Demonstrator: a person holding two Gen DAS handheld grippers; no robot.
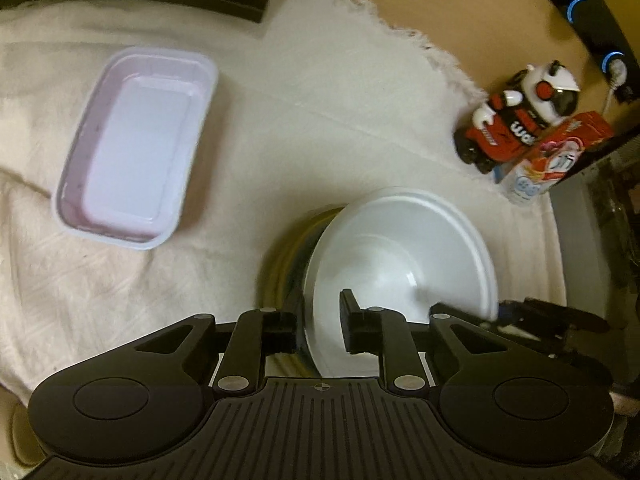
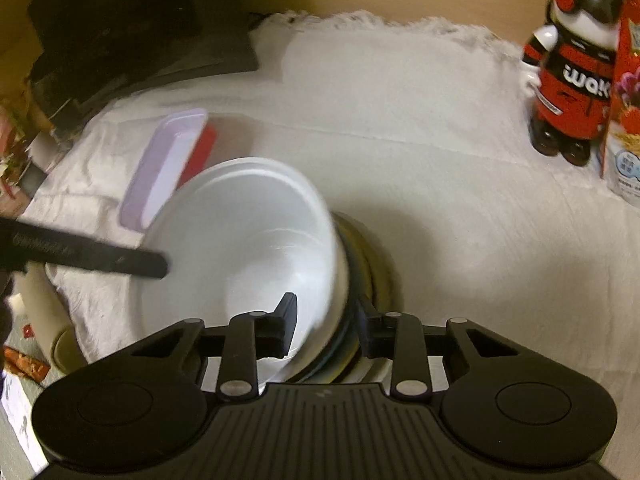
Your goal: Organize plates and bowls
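Glossy round white bowl (image 1: 400,256)

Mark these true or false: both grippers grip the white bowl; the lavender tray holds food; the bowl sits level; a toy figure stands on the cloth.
1. Both the left gripper and the right gripper clamp the round white bowl's rim: true.
2. The lavender rectangular plastic tray holds food: false, it is empty.
3. The bowl sits level: false, it is tilted steeply.
4. A red-and-black toy figure stands on the cream cloth: true.
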